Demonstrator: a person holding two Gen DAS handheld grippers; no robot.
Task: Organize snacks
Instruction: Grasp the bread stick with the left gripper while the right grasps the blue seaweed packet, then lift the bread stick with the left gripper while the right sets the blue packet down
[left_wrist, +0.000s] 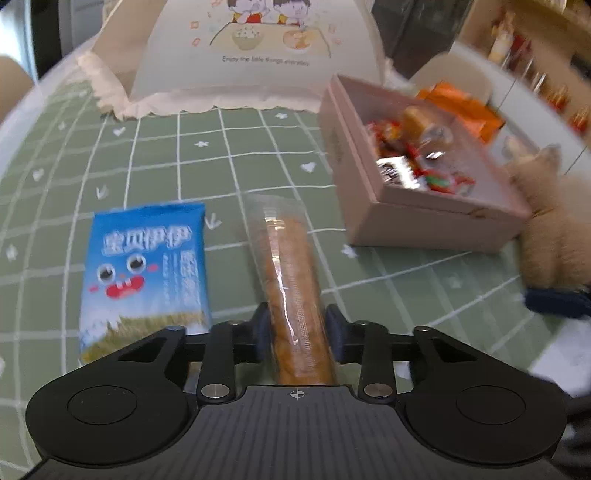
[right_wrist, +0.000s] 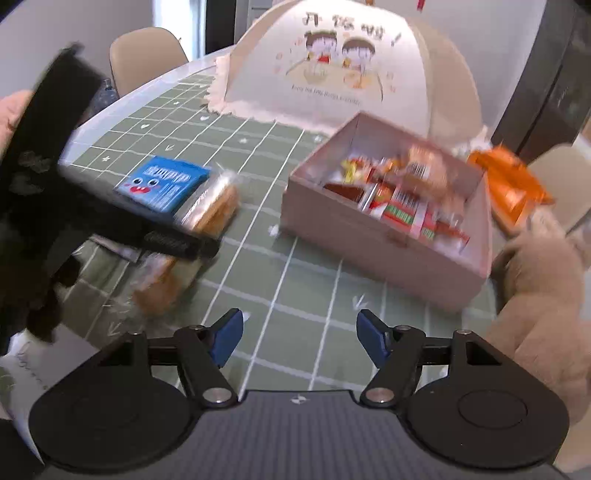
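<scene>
— Left?
— My left gripper (left_wrist: 295, 328) pinches the wrapped bread stick (left_wrist: 293, 280) near its near end — long axis straight ahead, beside the blue snack packet (left_wrist: 144, 273) on the green tablecloth (left_wrist: 258, 155).
— Right?
— My right gripper (right_wrist: 300, 341) is spread wide, holding nothing, facing the pink box (right_wrist: 373, 236).

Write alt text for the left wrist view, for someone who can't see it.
The left claw grips a clear-wrapped bread stick on a green checked tablecloth. A blue snack packet lies to its left; a pink box of snacks sits to the right.
</scene>
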